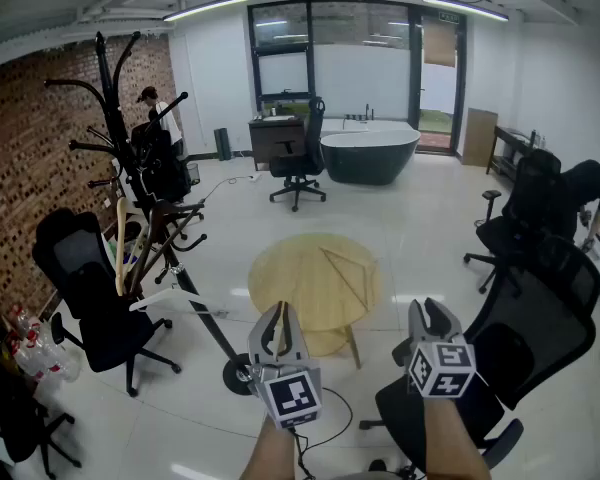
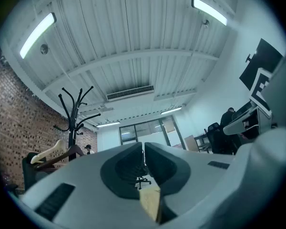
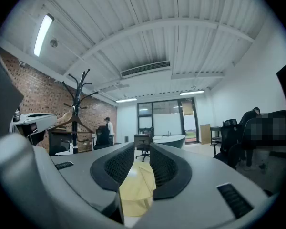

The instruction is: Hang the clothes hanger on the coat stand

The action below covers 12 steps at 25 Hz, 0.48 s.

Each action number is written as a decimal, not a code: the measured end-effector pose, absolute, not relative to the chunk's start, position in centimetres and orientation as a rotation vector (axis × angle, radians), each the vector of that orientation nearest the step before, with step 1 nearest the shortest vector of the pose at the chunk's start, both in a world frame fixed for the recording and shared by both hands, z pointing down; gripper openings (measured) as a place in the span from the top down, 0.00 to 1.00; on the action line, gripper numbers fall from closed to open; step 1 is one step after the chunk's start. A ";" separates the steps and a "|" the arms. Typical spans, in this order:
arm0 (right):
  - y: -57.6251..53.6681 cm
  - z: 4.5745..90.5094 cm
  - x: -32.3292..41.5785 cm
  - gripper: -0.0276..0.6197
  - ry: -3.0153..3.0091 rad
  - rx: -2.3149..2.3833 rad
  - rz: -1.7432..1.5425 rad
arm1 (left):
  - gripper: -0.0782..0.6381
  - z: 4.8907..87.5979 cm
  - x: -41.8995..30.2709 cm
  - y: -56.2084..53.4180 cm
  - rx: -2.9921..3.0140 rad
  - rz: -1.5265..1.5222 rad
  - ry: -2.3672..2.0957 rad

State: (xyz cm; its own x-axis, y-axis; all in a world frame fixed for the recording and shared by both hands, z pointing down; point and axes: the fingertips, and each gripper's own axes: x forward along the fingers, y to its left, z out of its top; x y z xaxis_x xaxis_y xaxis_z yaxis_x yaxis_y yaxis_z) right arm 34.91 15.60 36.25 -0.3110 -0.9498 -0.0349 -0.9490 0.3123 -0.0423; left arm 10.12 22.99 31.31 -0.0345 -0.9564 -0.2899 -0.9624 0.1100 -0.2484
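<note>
Pre-grasp: light wooden triangular hanger (image 1: pixel 344 280) lies ahead of the jaws on round wooden table (image 1: pixel 280 278). L gripper (image 1: pixel 278 313) near-closed, R gripper (image 1: pixel 432 313) narrowly apart, both empty. Next I'd open, reach fwd.

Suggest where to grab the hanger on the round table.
Grip the hanger by one thin side bar, mid-length, coming straight down from above and straddling the bar. It lies flat on the round table, and its open triangle probably leaves room inside.
</note>
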 end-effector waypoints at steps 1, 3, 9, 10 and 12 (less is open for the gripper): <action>14.9 36.5 35.3 0.81 2.507 -1.803 -0.028 | 0.85 31.5 10.8 22.3 -1.882 0.017 2.023; 13.4 36.9 36.2 0.81 2.521 -1.787 -0.039 | 0.84 32.1 12.1 20.9 -1.904 0.005 2.032; 7.0 37.8 38.6 0.78 2.586 -1.704 -0.065 | 0.82 33.8 16.6 15.4 -1.919 -0.048 2.064; 5.9 37.8 38.8 0.78 2.598 -1.687 -0.067 | 0.82 34.0 17.2 14.4 -1.917 -0.056 2.071; 3.8 37.7 39.4 0.78 2.615 -1.661 -0.074 | 0.82 34.2 18.3 12.6 -1.917 -0.068 2.084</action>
